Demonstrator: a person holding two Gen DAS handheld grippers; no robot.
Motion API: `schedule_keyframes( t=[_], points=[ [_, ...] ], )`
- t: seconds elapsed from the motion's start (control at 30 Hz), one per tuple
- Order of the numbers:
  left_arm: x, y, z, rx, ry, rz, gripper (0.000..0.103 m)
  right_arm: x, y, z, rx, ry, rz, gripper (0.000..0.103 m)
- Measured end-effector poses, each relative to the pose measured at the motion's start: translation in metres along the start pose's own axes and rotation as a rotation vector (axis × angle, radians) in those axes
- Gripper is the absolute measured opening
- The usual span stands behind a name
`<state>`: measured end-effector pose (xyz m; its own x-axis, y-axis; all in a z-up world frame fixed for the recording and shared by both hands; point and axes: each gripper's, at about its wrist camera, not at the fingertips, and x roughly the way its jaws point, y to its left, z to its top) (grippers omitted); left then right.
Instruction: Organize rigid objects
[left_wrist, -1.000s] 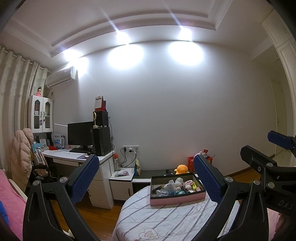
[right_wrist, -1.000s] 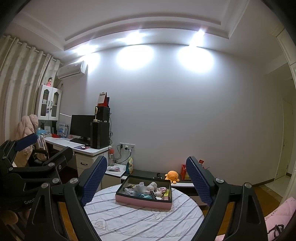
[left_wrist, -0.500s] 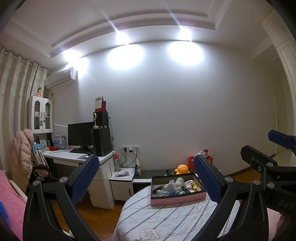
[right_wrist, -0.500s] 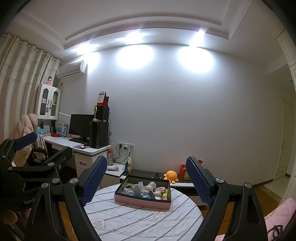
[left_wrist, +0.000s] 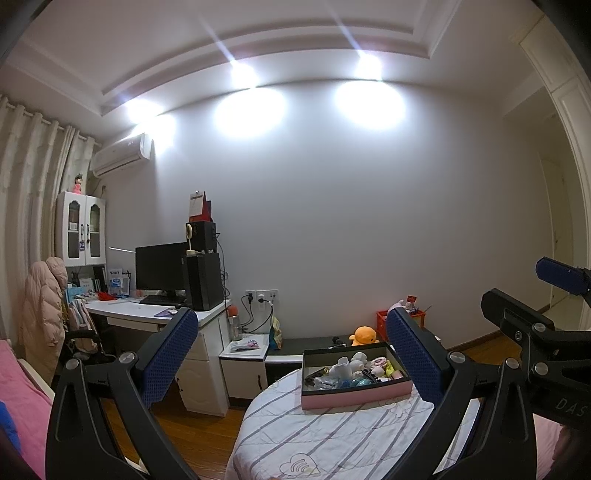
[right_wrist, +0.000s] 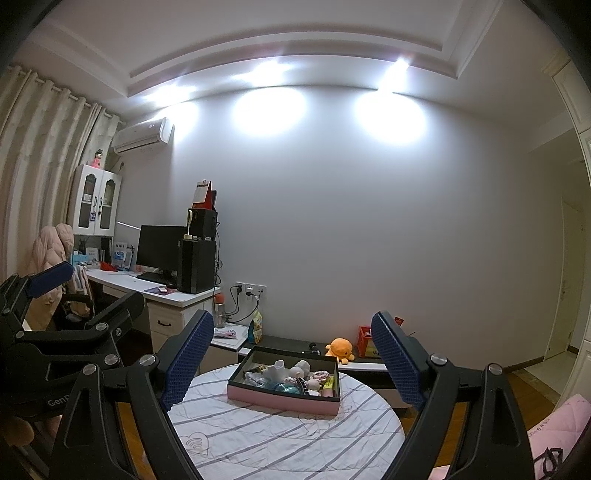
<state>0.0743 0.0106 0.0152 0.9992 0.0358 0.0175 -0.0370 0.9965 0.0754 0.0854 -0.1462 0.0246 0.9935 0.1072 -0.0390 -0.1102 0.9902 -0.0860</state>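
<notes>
Pink box (right_wrist: 282, 400) — small toys (right_wrist: 299, 373) inside.

Two hand-held claws share one build: the left claw (left_wrist: 291, 358) and right claw (right_wrist: 291, 360) each carry matte black angular arms tipped with long fingers whose pads (left_wrist: 171, 360) are dark blue and finely dimpled. Round silver screws stud the joints. White lettering marks the black housings: "DAS" seen from the left wrist, "Gen" from the right.
</notes>
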Motion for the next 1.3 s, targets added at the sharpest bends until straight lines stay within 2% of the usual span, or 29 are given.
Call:
schedule_keyframes(
  t=[0.77, 1.3],
  points=[
    [0.0017, 0.0048, -0.0010, -0.033, 0.000, -0.004, 0.103, -0.0004, 0.0018, 0.0005, 0.003, 0.004, 0.006, 0.089],
    [0.0017, 0.0027, -0.0042, -0.014, -0.011, -0.010, 0.103, 0.0005, 0.0022, -0.0020, 0.002, 0.008, -0.001, 0.089]
  ],
)
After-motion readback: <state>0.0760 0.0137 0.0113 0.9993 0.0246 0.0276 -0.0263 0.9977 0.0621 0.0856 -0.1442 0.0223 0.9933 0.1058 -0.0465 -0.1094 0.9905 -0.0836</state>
